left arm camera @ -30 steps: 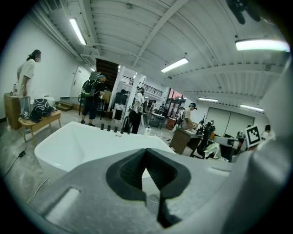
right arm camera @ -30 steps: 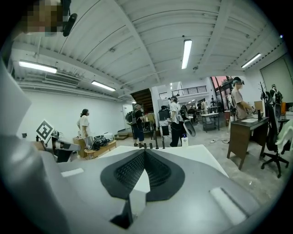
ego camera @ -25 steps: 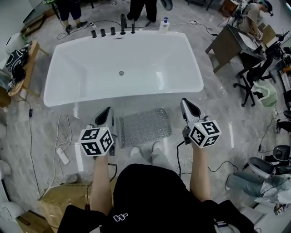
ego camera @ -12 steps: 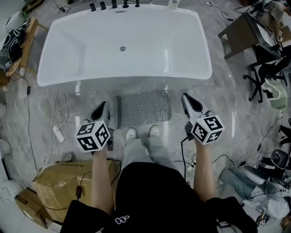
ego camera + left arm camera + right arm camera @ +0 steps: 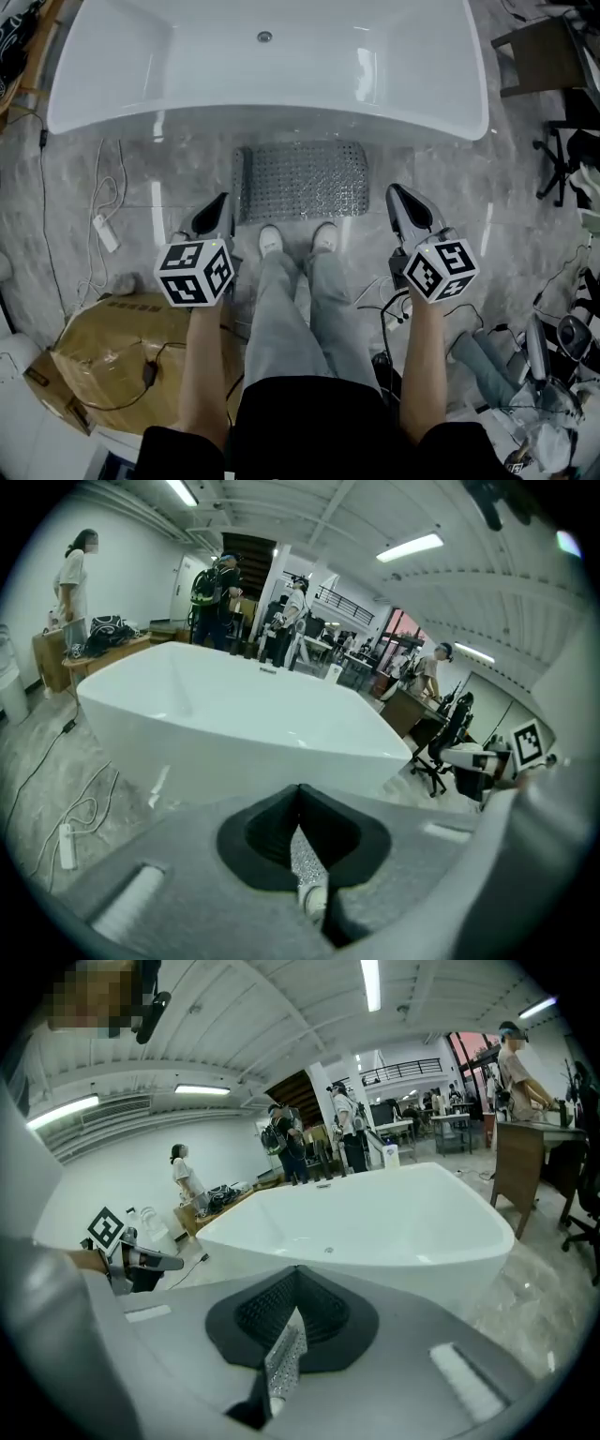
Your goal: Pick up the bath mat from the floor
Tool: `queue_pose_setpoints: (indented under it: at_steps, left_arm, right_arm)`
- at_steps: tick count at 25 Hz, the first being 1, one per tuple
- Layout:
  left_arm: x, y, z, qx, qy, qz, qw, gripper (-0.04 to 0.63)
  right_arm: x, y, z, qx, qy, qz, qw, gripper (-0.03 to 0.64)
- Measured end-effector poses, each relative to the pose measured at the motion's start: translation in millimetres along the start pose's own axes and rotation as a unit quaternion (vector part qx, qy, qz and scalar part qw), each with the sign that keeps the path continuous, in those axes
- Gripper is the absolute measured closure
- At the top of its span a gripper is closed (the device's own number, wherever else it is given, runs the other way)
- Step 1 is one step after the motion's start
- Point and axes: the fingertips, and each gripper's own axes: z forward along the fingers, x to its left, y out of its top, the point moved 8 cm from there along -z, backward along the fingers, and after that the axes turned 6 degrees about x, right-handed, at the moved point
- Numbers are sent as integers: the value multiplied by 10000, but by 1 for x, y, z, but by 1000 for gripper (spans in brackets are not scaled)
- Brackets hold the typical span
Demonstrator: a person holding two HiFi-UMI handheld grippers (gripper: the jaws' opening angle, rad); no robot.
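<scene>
The left gripper (image 5: 215, 216) and right gripper (image 5: 406, 207) are held empty, jaws together, and should be opened before the near edge of the bath mat (image 5: 302, 180) is pinched.

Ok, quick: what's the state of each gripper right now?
Left gripper: closed, holding nothing.
Right gripper: closed, holding nothing.

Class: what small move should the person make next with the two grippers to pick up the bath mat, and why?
The left gripper and right gripper are shut and empty, flanking the grey studded rectangular bath mat lying flat on the floor. So, probably: open both jaws and lower them to its short ends.
</scene>
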Motion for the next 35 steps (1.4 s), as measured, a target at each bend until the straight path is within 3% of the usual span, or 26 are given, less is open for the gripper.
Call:
queue_pose_setpoints:
  at_steps: [4, 7, 14, 21, 26, 28, 31, 35]
  left_arm:
    - [16, -42, 45, 393, 15, -204, 9990, 595]
    - [27, -65, 71, 542, 112, -56, 9985, 595]
    - [53, -110, 143, 998, 170, 96, 9948, 500]
    - [83, -155, 207, 1581, 233, 79, 9871, 399]
    - [105, -191, 249, 1970, 364, -79, 9797, 380]
    - [113, -202, 265, 2055, 397, -162, 9777, 372]
    - [124, -220, 284, 2064, 439, -470, 9763, 340]
    - [138, -245, 312, 2081, 466, -717, 9744, 327]
  right_arm:
    - [-16, -50, 30, 256, -140, 265, 9992, 609]
    - [-30, -84, 51, 475, -197, 375, 9980, 609]
    - [-61, -155, 103, 843, -49, 777, 9934, 553]
    - [-89, -215, 163, 1411, 146, 825, 9864, 455]
    - [-123, -250, 196, 1669, 298, 1025, 9802, 341]
    - [-137, -264, 209, 1672, 337, 1209, 9779, 249]
    - [-157, -291, 225, 1836, 220, 1301, 9741, 187]
    - [-179, -321, 244, 2075, 146, 1250, 9701, 155]
